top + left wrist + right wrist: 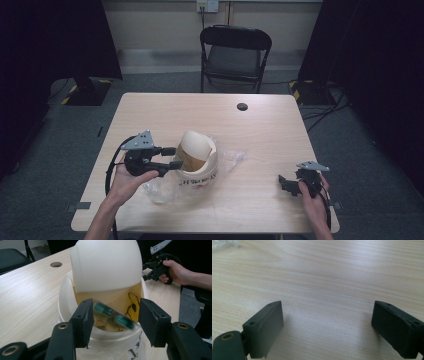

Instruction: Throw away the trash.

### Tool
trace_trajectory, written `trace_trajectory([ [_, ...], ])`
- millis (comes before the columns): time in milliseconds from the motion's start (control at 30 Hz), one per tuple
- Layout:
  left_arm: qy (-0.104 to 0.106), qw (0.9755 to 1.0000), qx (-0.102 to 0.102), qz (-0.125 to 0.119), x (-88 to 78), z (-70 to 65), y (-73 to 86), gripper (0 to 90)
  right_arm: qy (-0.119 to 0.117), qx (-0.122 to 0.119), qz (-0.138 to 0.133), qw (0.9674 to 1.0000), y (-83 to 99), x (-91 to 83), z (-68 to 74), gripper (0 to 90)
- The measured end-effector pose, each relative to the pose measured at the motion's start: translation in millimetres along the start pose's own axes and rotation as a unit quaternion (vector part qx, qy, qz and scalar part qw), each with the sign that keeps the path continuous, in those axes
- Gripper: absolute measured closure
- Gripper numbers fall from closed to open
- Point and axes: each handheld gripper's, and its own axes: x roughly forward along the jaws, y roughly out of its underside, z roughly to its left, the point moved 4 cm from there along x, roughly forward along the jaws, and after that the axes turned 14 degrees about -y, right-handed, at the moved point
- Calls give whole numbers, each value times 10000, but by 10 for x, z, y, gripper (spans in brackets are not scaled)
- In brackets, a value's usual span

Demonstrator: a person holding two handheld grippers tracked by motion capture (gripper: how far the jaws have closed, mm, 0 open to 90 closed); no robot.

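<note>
so right now my left gripper (176, 157) is sitting at the rim of the little white swing-lid bin (105, 302) in the middle of the table (260, 130). jaws are clamped on a green packet (113, 315), a blurry strip spanning pad to pad, held right at the bin's mouth. the lid (106, 265) is tipped back, so the opening's free, which i figure is why i'm coming in level from the side rather than from above. looks to me like the packet is about to go in. the bin stands on a crinkly clear plastic bag (157, 190), so it could slide if i nudge it. right gripper (291, 183) is parked well off to the side, low over the bare wood, jaws wide apart, nothing in them.
</note>
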Motion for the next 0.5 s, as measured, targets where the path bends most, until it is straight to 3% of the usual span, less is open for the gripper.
trace_trajectory([
  [200, -49, 10000, -59, -24, 26, 16, 20, 348, -1, -2, 0, 10000, 0, 0, 0, 99],
  [267, -211, 9997, -73, -92, 4, 33, 22, 304, 0, -2, 2, 10000, 0, 0, 1, 100],
  [500, -393, 9988, -171, -242, -83, 64, 30, 200, 1, -5, 1, 10000, 0, 0, 0, 100],
])
